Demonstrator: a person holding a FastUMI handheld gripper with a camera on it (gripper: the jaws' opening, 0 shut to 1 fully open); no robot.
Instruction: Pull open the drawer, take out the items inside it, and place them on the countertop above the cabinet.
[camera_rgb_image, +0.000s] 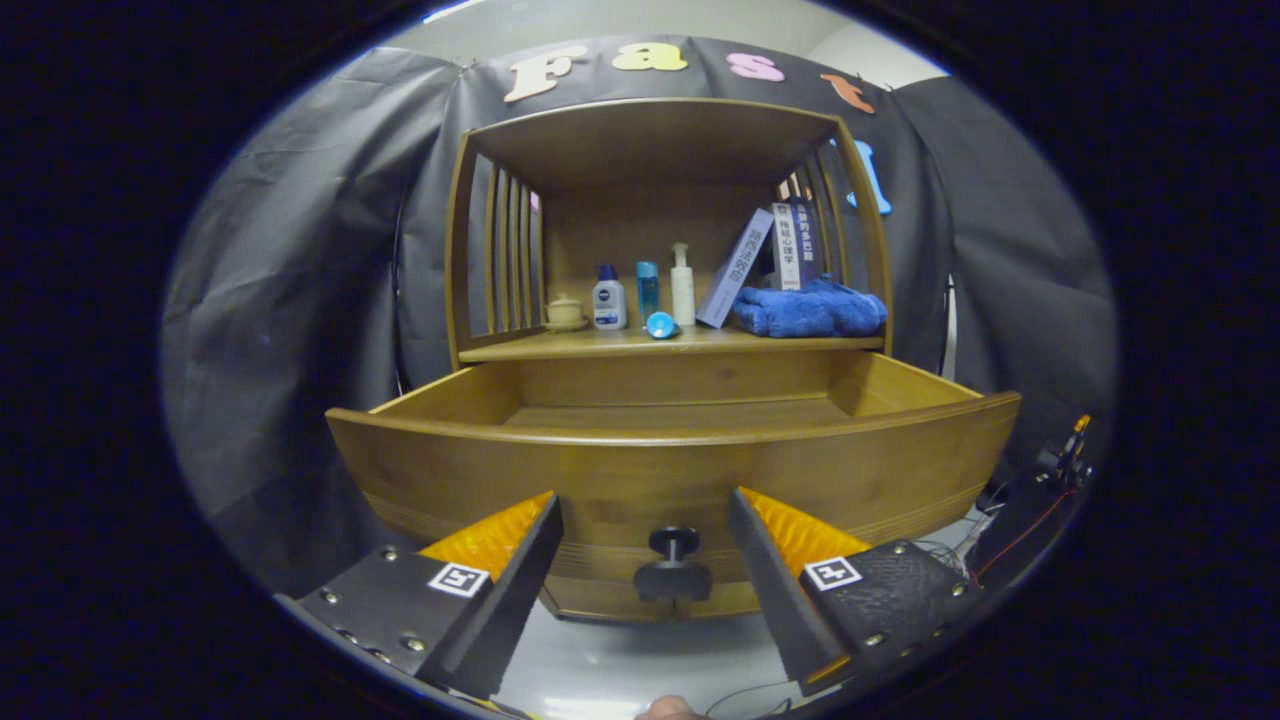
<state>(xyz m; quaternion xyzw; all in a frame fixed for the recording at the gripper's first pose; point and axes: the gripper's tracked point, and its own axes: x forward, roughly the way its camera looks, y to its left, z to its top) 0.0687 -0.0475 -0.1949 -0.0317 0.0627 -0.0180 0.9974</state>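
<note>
Dark booth cloth backs the cabinet (660, 250): its drawer (670, 470) stands pulled out, contents unseen, tongs (645, 515) wide open, empty, flanking the knob (673, 567).

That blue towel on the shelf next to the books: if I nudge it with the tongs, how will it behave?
The blue towel looks soft and loosely folded, so it would probably bunch and sag rather than slide as one piece. It seems to lie against the leaning book, so a push could disturb that. The tongs are open, astride the drawer knob.
</note>
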